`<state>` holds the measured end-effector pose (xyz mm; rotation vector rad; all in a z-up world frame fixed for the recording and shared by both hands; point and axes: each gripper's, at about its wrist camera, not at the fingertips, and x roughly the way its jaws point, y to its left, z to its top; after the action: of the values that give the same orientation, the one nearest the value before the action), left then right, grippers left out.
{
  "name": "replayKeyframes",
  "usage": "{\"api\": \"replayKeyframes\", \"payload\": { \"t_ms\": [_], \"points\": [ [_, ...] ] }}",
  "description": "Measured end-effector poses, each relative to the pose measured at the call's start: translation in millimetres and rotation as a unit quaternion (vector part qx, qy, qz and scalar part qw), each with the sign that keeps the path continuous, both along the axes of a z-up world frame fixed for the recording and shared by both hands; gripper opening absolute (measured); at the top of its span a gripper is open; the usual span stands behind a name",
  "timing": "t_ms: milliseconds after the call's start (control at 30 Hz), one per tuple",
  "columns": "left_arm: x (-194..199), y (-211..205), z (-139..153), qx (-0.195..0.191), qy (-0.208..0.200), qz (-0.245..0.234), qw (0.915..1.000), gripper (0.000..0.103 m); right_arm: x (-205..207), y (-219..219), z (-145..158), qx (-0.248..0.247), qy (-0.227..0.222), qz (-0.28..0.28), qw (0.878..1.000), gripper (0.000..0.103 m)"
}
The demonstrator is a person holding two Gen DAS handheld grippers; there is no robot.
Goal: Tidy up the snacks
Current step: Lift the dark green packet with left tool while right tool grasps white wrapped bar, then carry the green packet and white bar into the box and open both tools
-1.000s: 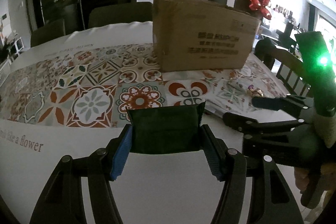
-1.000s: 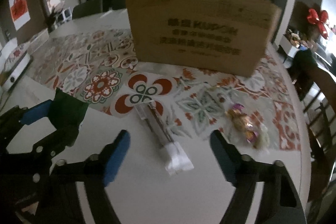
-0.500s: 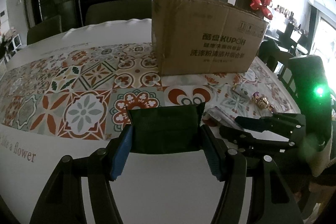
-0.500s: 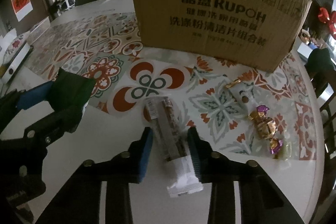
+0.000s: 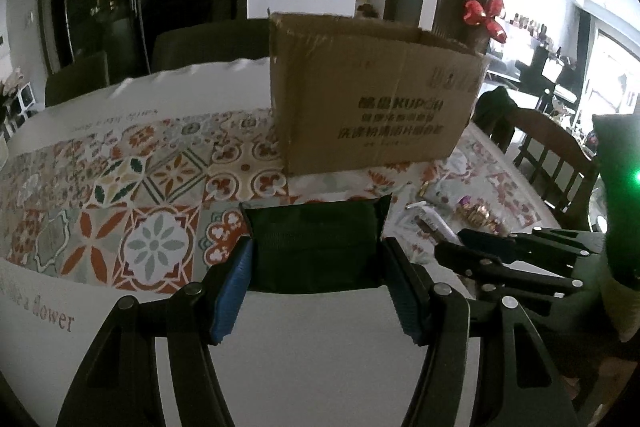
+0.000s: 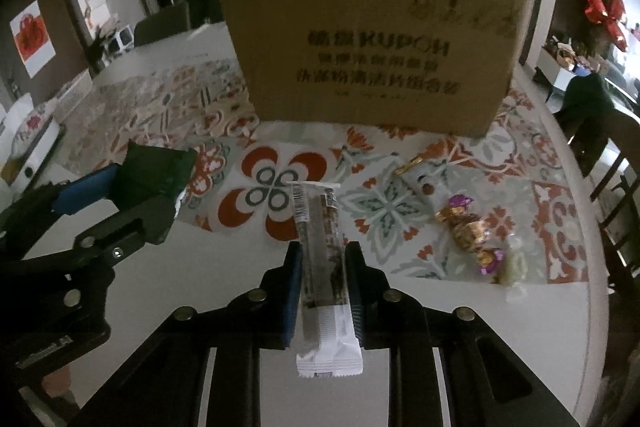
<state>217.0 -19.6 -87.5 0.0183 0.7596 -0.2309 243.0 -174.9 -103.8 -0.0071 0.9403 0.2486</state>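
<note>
My left gripper (image 5: 318, 267) is shut on a dark green snack packet (image 5: 316, 247) and holds it above the table; it also shows in the right wrist view (image 6: 156, 173). My right gripper (image 6: 322, 267) is shut on a long clear-and-white snack bar (image 6: 322, 247), lifted off the table. An open cardboard box (image 5: 372, 103) stands ahead on the patterned cloth; it also shows in the right wrist view (image 6: 372, 59). Wrapped candies (image 6: 472, 231) and a small clear packet (image 6: 420, 183) lie on the cloth to the right.
The round table (image 6: 440, 311) has a white cloth with a tiled pattern (image 5: 132, 187). Dark chairs (image 5: 208, 47) stand at the far side. A wooden chair (image 5: 556, 163) stands at the right edge. A red bow (image 5: 486, 15) hangs behind the box.
My right gripper moved in, closed on the snack bar and lifted it. My left gripper kept its hold on the green packet and rose slightly towards the box.
</note>
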Motion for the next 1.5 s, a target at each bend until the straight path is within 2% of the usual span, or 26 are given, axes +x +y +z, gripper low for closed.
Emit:
{"api": "replayKeyframes", "payload": {
  "t_ms": [400,867,1133,1500],
  "points": [
    [10,-13,50,-0.009,-0.059,-0.018,0.998,0.063,-6,-19,58,0.028,-0.069,-0.03,0.997,0.023],
    [47,-28,108,-0.006,-0.12,-0.031,0.9923,0.063,18,-36,119,0.046,-0.144,-0.05,0.987,0.023],
    [74,-37,128,-0.003,-0.136,-0.036,0.99,0.063,48,-45,143,0.045,-0.162,-0.048,0.985,0.023],
    [120,-52,133,-0.001,-0.121,-0.042,0.9917,0.063,95,-56,150,0.044,-0.159,-0.044,0.985,0.023]
  ]
}}
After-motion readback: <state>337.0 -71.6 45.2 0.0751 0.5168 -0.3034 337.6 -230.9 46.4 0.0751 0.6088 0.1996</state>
